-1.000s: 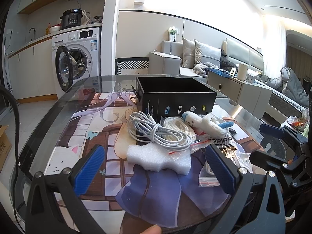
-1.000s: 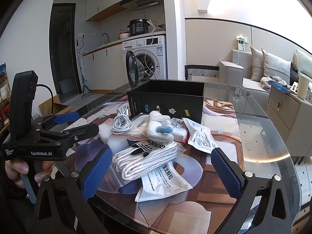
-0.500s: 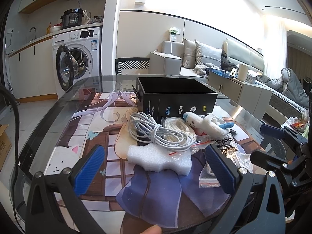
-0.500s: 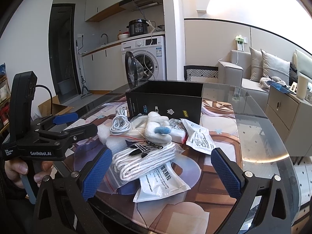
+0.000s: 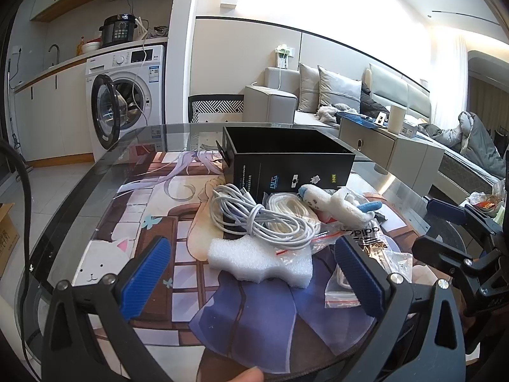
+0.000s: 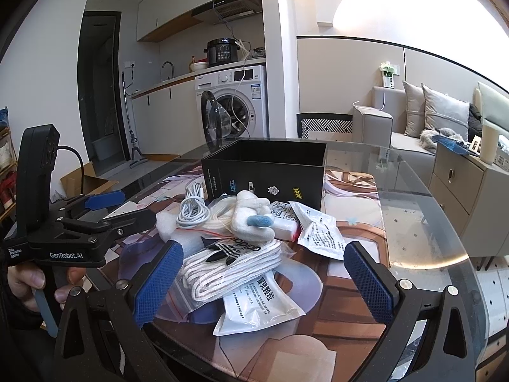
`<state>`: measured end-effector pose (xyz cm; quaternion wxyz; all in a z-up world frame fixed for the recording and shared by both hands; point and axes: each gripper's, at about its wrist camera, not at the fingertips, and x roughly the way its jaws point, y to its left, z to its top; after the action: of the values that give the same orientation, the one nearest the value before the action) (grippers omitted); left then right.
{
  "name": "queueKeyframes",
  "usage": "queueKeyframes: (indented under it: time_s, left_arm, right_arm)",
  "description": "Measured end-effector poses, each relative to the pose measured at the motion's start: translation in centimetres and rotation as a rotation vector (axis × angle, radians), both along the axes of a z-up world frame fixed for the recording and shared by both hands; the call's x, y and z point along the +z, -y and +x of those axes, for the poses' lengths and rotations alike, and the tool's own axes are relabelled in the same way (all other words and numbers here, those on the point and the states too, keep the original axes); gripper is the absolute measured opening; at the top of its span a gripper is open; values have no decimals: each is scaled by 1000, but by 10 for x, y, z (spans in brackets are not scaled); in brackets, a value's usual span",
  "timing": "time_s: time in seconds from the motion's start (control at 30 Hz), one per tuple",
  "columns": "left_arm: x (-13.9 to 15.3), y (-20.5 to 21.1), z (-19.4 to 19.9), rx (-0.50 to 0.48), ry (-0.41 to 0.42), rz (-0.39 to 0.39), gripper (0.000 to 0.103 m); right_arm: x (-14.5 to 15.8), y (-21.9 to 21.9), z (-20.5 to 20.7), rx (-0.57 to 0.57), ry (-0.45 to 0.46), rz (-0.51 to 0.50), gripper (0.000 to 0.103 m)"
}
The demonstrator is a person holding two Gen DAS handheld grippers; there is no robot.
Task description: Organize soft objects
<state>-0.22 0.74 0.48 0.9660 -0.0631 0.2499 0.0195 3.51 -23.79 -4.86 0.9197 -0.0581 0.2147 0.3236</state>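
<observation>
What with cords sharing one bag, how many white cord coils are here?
2. A loose cable coil lies behind the foam block; a tighter cord bundle sits beside it, before the black box. More may be hidden underneath.

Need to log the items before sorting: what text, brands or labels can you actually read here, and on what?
"GenRobot.AI": side of the left gripper body.
"adidas", upside down, with the stripe logo: bagged white socks.
Chinese print on the white sachet: visible, too small to transcribe reliably.
Black box front: small logos and a yellow tag, too blurred to read.
Washing machine stickers: unreadable.
</observation>
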Motion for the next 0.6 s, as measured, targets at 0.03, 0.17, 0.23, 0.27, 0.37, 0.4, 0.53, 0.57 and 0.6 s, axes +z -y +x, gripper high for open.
queueKeyframes:
  time_s: [0.03,0.17,0.23,0.27,0.37,0.4,0.53,0.57,0.6]
  left_arm:
    - [0,0,0,0,1,-1,103]
    - [0,0,0,1,0,-1,103]
    - [0,0,0,2,0,-2,103]
    - [0,0,0,4,1,-2,103]
    - [0,-1,1,6,-2,-1,103]
    - [0,-1,2,6,-2,-2,103]
    - [0,-2,3,9,-4,0,103]
    - [0,-2,3,7,-5,-1,103]
    - [0,-3,5,8,-8,-1,103]
  right_arm:
    - [0,0,0,-1,0,0,103]
    - [2,0,0,-5,4,0,103]
    - [3,1,2,-7,3,1,103]
    - [3,1,2,-6,3,2,103]
    - [3,1,2,-7,4,-4,103]
    - [3,0,2,-7,4,-5,103]
    - [4,0,6,-6,1,-8,103]
    - [4,0,6,-6,0,-8,103]
    - [4,0,7,-7,-1,-10,103]
